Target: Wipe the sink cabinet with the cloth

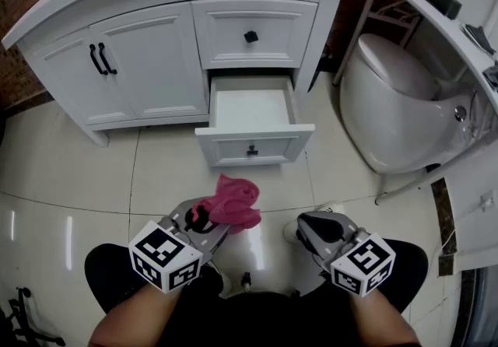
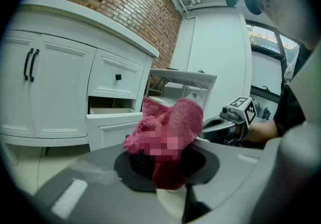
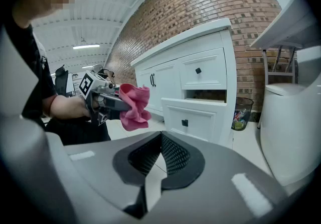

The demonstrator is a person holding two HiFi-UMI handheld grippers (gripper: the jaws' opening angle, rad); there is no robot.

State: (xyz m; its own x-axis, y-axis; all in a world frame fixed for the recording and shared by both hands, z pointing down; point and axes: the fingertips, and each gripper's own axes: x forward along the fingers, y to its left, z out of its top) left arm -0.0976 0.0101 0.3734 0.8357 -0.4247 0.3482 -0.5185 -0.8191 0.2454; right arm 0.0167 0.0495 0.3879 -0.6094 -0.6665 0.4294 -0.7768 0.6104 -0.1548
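The white sink cabinet (image 1: pixel 148 65) stands ahead on the tiled floor, with two doors at the left and drawers at the right. Its lower drawer (image 1: pixel 253 143) is pulled out and looks empty. My left gripper (image 1: pixel 204 217) is shut on a crumpled pink cloth (image 1: pixel 233 201), held low in front of the open drawer and apart from it. In the left gripper view the cloth (image 2: pixel 185 117) bunches over the jaws of the left gripper (image 2: pixel 163 155). My right gripper (image 1: pixel 302 222) sits beside it, shut with nothing held. The right gripper view shows its jaws meeting at the tips of the right gripper (image 3: pixel 161 140), and the cloth (image 3: pixel 133 107) off to the left.
A white toilet (image 1: pixel 397 104) stands right of the cabinet, under a white counter (image 1: pixel 436 11). A waste bin (image 3: pixel 242 112) sits between cabinet and toilet. The person's legs and a white shoe (image 1: pixel 327 209) are below the grippers.
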